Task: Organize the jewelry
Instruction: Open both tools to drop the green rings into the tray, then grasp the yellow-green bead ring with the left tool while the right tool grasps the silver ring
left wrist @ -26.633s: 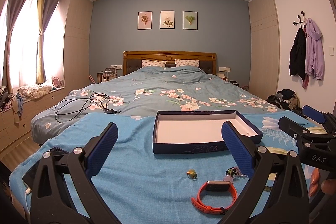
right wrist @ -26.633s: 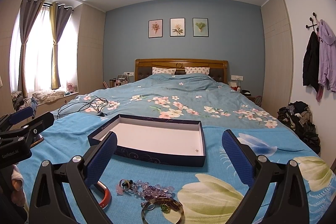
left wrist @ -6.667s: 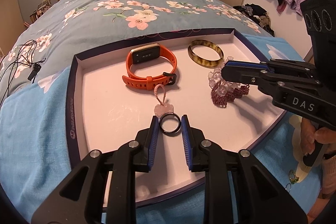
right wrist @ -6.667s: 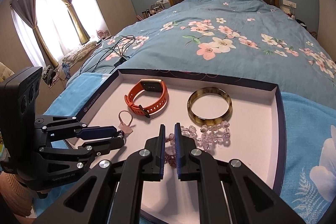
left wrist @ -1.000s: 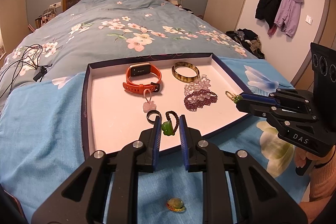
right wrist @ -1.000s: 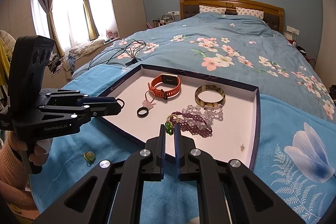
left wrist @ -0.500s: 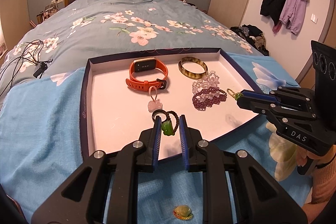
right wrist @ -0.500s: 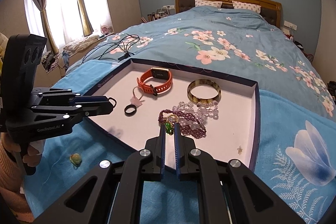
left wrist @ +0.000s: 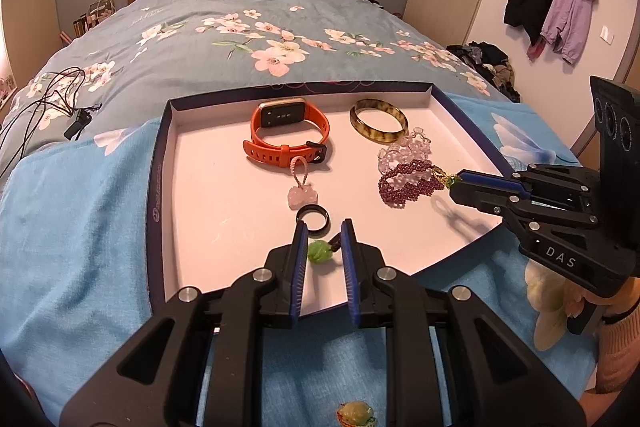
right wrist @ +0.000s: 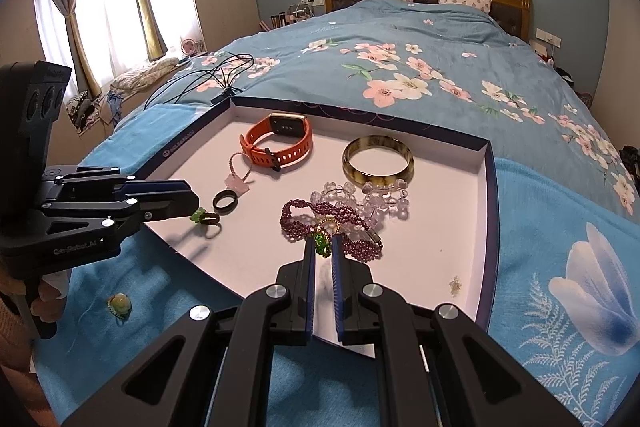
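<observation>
Orange watch (left wrist: 286, 131), strap crosswise in tray (left wrist: 160, 163)

White letters "DAS" stand on the black plastic right gripper (left wrist: 454, 185); other print stays too blurred to read

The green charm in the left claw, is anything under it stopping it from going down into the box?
Nothing visible blocks it. The green charm hangs in the left gripper over bare box floor. The black ring lies just beyond it, so it should land beside the ring, not on it.
</observation>
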